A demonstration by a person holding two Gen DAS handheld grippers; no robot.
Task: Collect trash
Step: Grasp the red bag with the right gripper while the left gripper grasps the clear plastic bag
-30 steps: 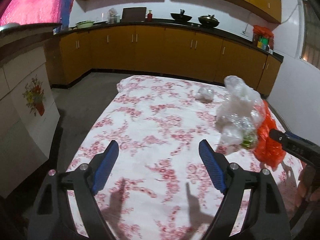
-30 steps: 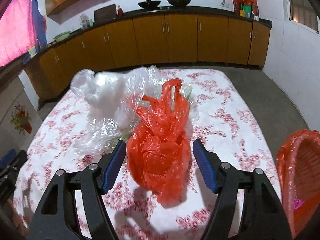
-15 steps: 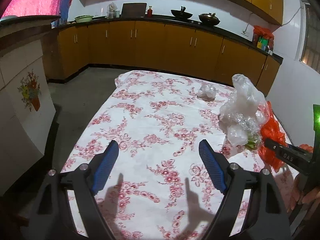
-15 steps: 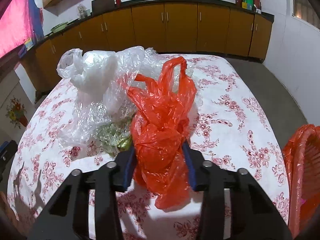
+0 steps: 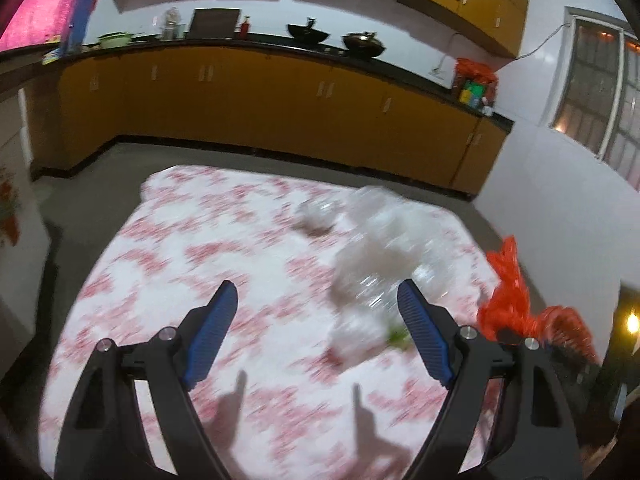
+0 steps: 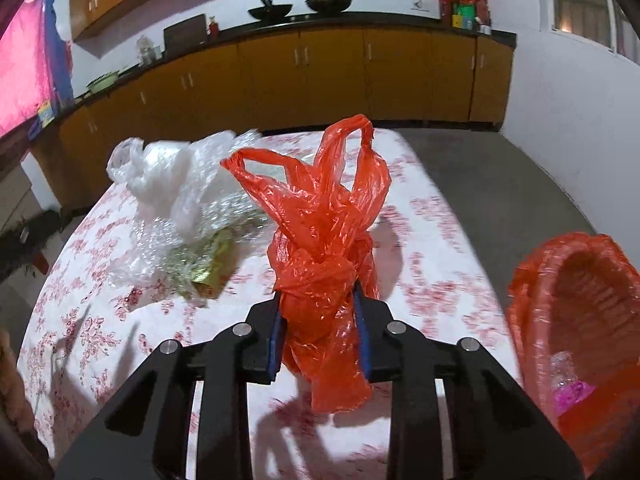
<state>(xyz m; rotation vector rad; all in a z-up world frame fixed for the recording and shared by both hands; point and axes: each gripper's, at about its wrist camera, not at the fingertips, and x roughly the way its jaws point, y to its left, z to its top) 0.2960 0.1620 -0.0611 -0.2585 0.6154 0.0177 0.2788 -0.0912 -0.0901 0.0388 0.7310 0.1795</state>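
Jaws of right gripper [image 6: 318,332] pinch the knotted orange bag [image 6: 324,248] at its middle, lifted off the floral table [image 6: 432,248], likely bound for the orange basket [image 6: 576,304] at right. Left gripper [image 5: 318,332] jaws spread, empty, aimed near the clear plastic pile [image 5: 376,264] on the table.

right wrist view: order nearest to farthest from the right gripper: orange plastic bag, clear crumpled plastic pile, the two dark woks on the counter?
1. Orange plastic bag: clamped between the right gripper fingers, centre.
2. Clear crumpled plastic pile: on the floral tablecloth, ahead-left.
3. Two dark woks: on the far counter, too close to rank against each other.
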